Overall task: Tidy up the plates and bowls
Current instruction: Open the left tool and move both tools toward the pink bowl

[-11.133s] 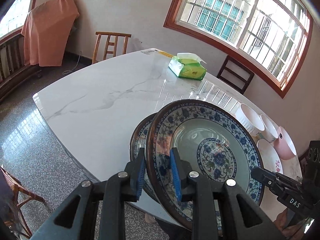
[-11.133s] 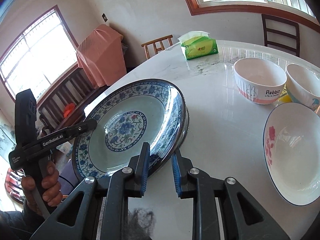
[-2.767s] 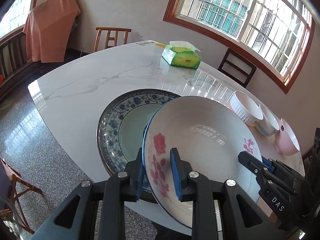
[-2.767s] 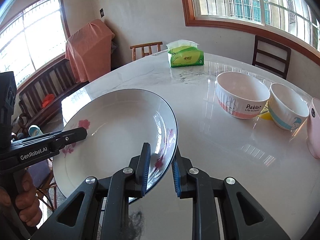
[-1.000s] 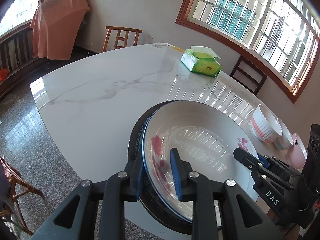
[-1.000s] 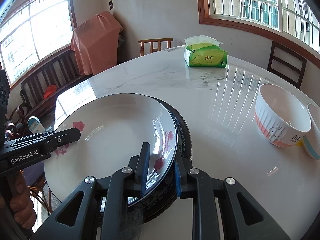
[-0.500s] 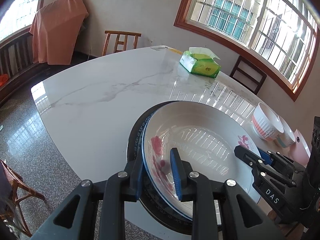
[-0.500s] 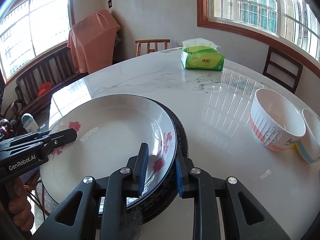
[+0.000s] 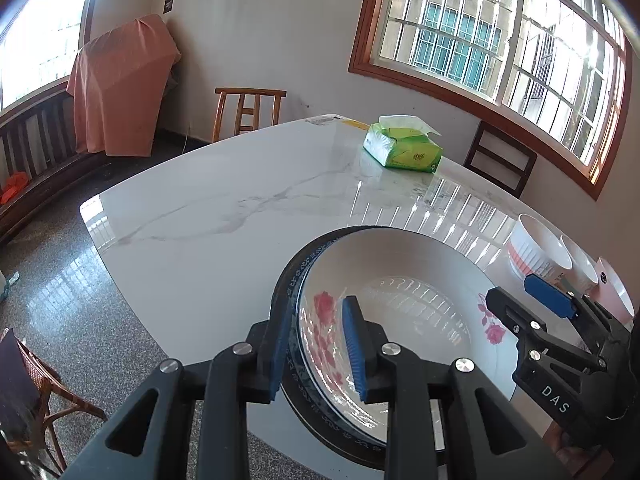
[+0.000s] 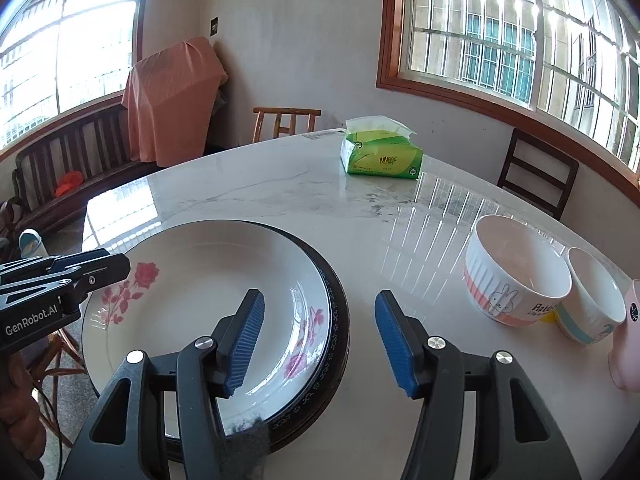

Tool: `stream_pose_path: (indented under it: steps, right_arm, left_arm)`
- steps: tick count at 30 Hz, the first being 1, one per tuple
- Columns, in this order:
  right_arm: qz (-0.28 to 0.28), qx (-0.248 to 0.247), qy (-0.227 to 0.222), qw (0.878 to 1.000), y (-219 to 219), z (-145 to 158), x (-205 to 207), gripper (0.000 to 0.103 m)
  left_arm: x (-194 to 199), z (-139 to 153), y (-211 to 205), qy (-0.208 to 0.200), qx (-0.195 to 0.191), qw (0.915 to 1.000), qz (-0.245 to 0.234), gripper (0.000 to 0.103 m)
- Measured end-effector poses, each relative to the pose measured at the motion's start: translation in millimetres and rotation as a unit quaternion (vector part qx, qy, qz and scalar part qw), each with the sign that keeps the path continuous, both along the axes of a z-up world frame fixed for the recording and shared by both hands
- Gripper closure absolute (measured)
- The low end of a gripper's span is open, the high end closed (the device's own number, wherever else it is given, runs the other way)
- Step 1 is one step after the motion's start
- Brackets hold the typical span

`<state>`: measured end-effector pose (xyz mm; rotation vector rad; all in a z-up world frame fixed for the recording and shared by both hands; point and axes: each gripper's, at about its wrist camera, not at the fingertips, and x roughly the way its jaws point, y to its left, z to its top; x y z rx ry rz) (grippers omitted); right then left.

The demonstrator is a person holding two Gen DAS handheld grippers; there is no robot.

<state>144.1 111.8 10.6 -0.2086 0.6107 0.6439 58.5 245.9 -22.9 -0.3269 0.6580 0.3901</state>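
Note:
A white plate with pink roses [image 10: 208, 300] lies on top of the dark blue-patterned plates [image 10: 338, 344] near the table's front edge. My right gripper [image 10: 320, 340] is open, its fingers straddling the stack's right rim. My left gripper [image 9: 318, 344] is open a little, with the rose plate's [image 9: 400, 320] left rim and the dark plate's rim [image 9: 286, 292] between its pads. A white rabbit bowl [image 10: 516, 276], a smaller striped bowl [image 10: 592, 300] and a pink bowl [image 10: 628, 340] stand at the right.
A green tissue pack [image 10: 380, 152] sits at the far side of the marble table [image 10: 280, 196]. Wooden chairs [image 10: 286, 122] stand around it. A bench with an orange cloth [image 10: 168, 100] is at the left wall. The table edge is close to the plates.
My right gripper has opened and let go of the rose plate's rim. My left gripper has opened slightly. The rose plate now rests flat on the blue-patterned stack.

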Motion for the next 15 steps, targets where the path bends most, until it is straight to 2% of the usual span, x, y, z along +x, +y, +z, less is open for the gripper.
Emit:
stream_pose_path:
  steps: [5,7,11,15]
  right_arm:
    - [-0.013,0.019,-0.031,0.999,-9,7,-7,0.041]
    - [-0.019,0.029,-0.036,0.999,-17,8,-8,0.035]
    - [-0.052,0.058,-0.025,0.997,-49,9,-7,0.030]
    - [-0.092,0.077,-0.006,0.993,-95,7,-10,0.029]
  left_arm:
    - [-4,3,-4,-0.005,-0.013,0.9999,-0.004,0.076]
    - [-6,5,-8,-0.004,-0.017,0.9998,-0.011,0.076]
    - [-10,9,-26,0.000,-0.007,0.9995,-0.029,0.076]
    - [-9,5,-56,0.017,-0.015,0.9972,-0.071,0.076]
